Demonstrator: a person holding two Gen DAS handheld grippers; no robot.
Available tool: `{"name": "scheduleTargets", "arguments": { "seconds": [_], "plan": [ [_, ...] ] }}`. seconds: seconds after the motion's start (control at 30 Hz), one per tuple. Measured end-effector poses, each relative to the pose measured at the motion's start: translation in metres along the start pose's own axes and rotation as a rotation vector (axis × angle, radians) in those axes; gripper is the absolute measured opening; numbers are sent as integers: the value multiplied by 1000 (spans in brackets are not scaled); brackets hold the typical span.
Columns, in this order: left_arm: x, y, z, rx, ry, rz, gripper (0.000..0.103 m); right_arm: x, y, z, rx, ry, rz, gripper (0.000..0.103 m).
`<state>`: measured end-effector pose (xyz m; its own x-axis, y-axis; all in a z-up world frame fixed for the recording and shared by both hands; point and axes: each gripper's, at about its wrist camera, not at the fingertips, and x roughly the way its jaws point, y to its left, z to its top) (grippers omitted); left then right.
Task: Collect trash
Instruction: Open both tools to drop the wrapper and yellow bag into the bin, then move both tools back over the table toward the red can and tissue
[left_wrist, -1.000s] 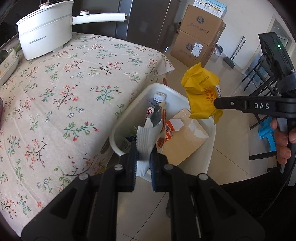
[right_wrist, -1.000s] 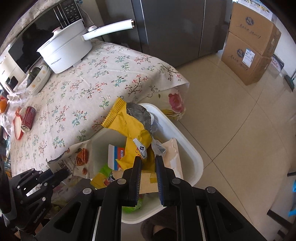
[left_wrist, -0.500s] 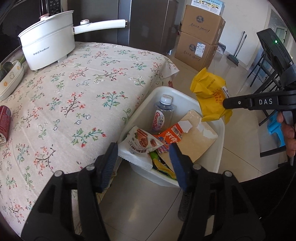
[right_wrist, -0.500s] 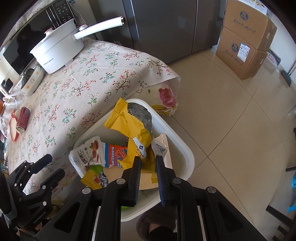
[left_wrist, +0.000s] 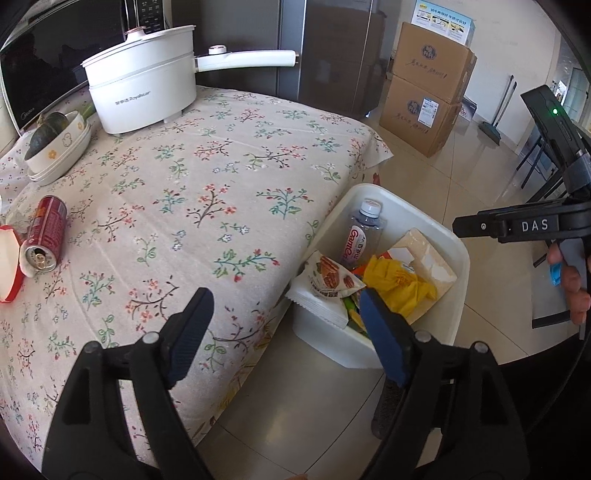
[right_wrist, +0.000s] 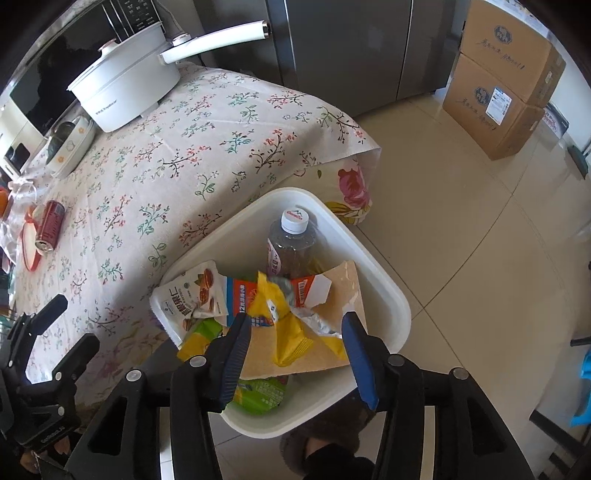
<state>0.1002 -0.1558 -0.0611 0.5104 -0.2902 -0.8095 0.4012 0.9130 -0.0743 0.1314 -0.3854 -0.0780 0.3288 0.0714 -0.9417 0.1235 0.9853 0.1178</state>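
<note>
Right wrist view, looking straight down into the white bin (right_wrist: 388, 291) on the floor, tucked against the edge of the flowered surface (right_wrist: 207, 147). Yellow wrapper (right_wrist: 291, 332) lying crumpled on top of the pile, silver lining showing along one torn side, resting on a brown paper bag (right_wrist: 343, 288). Right gripper (right_wrist: 295, 354) spread wide above it, fingers (right_wrist: 236, 354) released, gripping nothing. Beside the wrapper: a white nut packet (right_wrist: 192, 295) draped over the near rim, a clear capped bottle (right_wrist: 291, 243) standing at the far end, green packaging (right_wrist: 258, 395) lower down.

Left wrist view, from the side. Left gripper (left_wrist: 284, 332) also wide apart and empty, one finger over the cloth, the other over the bin (left_wrist: 458, 280). Same yellow wrapper (left_wrist: 399, 284) seen bunched between the nut packet (left_wrist: 328, 280) and the paper bag (left_wrist: 424, 258), bottle (left_wrist: 362, 236) leaning behind. Shown better here: a red can (left_wrist: 44, 236) lying on its side, open end forward, touching a red-rimmed white dish (left_wrist: 9, 266); a white pot (left_wrist: 144, 88) with its long handle at the back. Only the right wrist view showing a slippered foot (right_wrist: 321, 439) under the bin.
</note>
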Motion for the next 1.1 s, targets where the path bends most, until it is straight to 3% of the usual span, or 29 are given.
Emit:
{"name": "scheduleTargets", "arguments": {
  "seconds": [0.5, 1.1],
  "plan": [
    [-22, 52, -1, -104, -9, 77, 82, -3, 41, 12, -45, -9, -25, 69],
    [-56, 180, -12, -305, -43, 266, 83, 0, 114, 31, -152, -26, -19, 73]
  ]
}}
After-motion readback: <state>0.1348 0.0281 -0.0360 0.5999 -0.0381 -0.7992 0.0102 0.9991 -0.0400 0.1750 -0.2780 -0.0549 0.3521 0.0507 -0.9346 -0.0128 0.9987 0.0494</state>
